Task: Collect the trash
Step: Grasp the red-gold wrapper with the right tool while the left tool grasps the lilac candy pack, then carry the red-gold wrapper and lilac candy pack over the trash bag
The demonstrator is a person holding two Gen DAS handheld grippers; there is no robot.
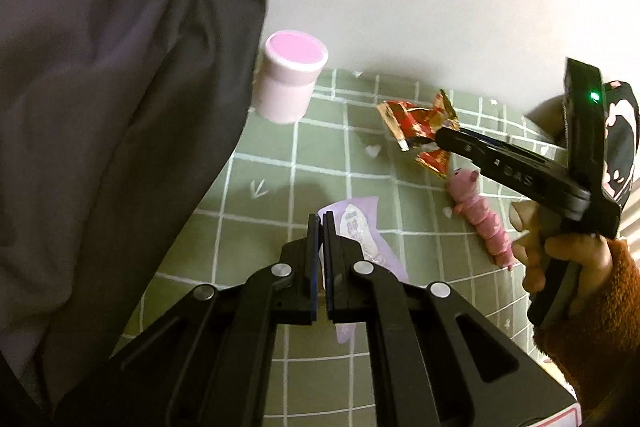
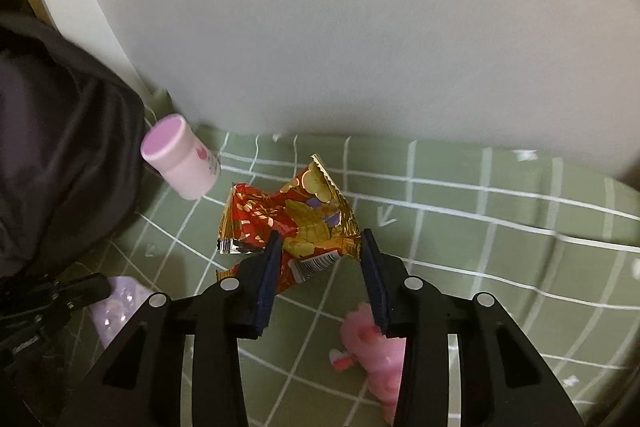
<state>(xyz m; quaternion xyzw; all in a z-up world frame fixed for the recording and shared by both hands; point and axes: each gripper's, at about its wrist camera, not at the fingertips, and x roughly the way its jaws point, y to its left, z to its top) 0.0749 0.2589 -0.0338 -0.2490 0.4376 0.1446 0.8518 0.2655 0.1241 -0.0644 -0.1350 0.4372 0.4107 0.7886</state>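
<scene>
Two tongs: my left tongs (image 1: 321, 223) are clamped on a lilac wrapper (image 1: 362, 227); my right tongs (image 2: 318, 247) gape around the red-gold wrapper (image 2: 292, 223) lying on the green-checked tabletop (image 2: 500, 227).

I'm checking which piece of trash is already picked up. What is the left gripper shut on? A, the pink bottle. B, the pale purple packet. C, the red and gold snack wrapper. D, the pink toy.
B: the left gripper is shut on the pale purple packet, while the red and gold snack wrapper lies on the green cloth between the open fingers of the right gripper.
</scene>
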